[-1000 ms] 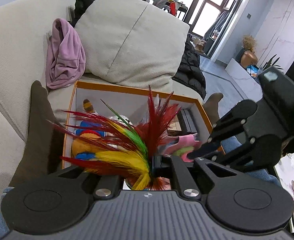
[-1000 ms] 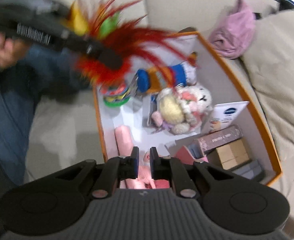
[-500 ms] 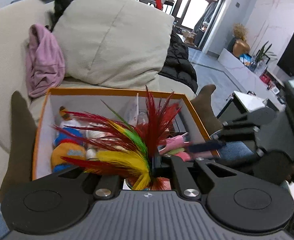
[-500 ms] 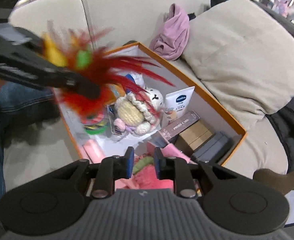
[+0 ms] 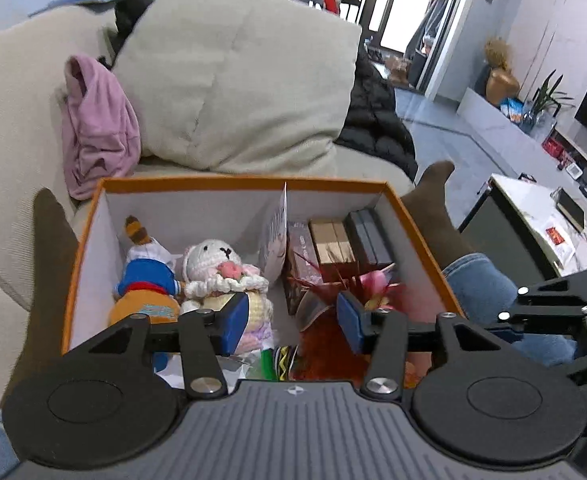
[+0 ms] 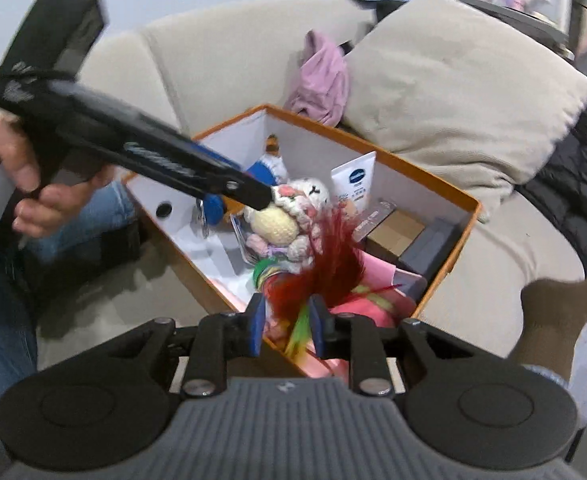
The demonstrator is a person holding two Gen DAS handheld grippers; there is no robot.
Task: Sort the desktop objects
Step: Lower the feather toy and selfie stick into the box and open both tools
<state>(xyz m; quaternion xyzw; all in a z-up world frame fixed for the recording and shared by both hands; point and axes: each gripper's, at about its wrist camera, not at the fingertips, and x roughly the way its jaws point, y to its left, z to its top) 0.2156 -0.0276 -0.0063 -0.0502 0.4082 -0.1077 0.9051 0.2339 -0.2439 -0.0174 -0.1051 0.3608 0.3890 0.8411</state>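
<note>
Over the orange box (image 5: 409, 216) on the sofa (image 5: 9, 120), the left gripper (image 5: 293, 320) is hanging with jaws wide apart, holding nothing. Below it, the feather toy (image 6: 325, 264) is lying inside the box among plush toys (image 5: 213, 272). Rightward, the right gripper (image 6: 285, 320) is hovering, jaws parted, feathers showing between them.

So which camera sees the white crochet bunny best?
The left wrist view. The crochet bunny faces that camera, sharp, with eyes, nose and pink flower plain, sitting in the orange box. In the right wrist view the bunny is smaller, blurred and partly behind the left gripper.
</note>
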